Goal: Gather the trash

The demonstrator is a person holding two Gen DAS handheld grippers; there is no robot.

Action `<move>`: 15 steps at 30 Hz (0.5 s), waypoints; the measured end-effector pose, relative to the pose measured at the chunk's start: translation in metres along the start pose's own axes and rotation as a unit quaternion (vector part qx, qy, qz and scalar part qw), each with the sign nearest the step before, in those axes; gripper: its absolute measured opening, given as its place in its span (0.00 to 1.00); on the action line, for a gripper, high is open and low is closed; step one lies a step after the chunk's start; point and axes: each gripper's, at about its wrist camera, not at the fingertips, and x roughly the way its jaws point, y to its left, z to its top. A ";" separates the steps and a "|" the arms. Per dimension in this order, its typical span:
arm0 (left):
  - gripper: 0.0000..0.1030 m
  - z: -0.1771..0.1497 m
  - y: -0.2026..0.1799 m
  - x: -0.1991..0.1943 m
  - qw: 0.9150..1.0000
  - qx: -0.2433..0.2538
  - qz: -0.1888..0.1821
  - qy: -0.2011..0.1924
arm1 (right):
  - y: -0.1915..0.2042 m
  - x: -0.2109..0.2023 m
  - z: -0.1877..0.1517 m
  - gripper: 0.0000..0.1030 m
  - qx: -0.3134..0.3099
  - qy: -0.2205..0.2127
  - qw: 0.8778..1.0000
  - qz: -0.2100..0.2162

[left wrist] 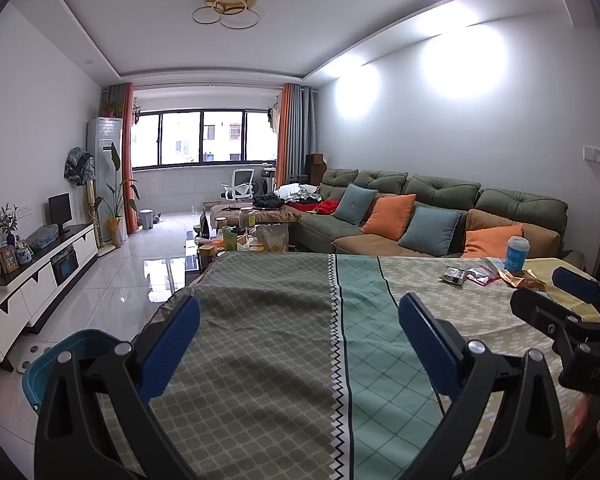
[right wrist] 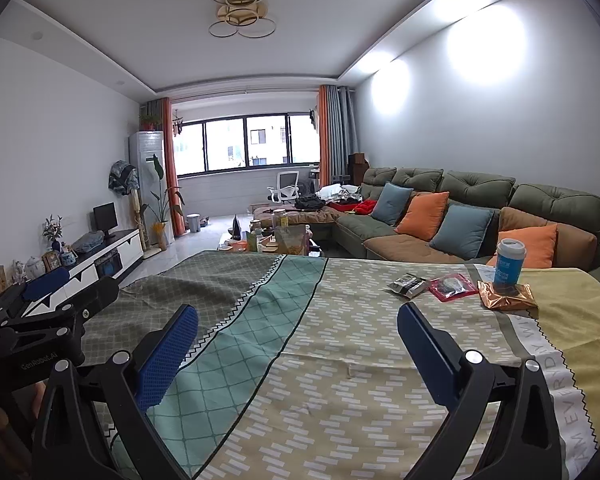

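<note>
Trash lies at the far right of the cloth-covered table (right wrist: pixel 340 340): a dark silver wrapper (right wrist: pixel 407 285), a red packet (right wrist: pixel 452 287), a crumpled gold wrapper (right wrist: pixel 507 296) and a blue paper cup (right wrist: pixel 509 261) standing upright on it. The same pieces show in the left wrist view: the silver wrapper (left wrist: pixel 453 276), the red packet (left wrist: pixel 480 275), the gold wrapper (left wrist: pixel 525 280) and the cup (left wrist: pixel 516 254). My left gripper (left wrist: pixel 300 316) is open and empty above the table's left part. My right gripper (right wrist: pixel 298 326) is open and empty, well short of the trash. A blue bin (left wrist: pixel 60 364) stands on the floor by the table's left edge.
A green sofa (right wrist: pixel 480 216) with orange and blue cushions runs behind the table on the right. A cluttered coffee table (left wrist: pixel 236 240) stands beyond the table's far edge. A white TV cabinet (left wrist: pixel 40 276) lines the left wall. Glossy tiled floor (left wrist: pixel 120 280) lies to the left.
</note>
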 end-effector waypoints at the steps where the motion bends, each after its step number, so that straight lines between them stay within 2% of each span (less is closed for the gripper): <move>1: 0.97 0.000 0.000 0.000 1.000 0.000 0.000 0.001 | 0.000 0.000 0.000 0.96 0.000 0.000 1.000 0.000; 15: 0.97 -0.004 0.001 0.001 1.000 0.000 0.003 0.003 | 0.000 0.001 0.000 0.96 0.001 0.000 1.000 0.001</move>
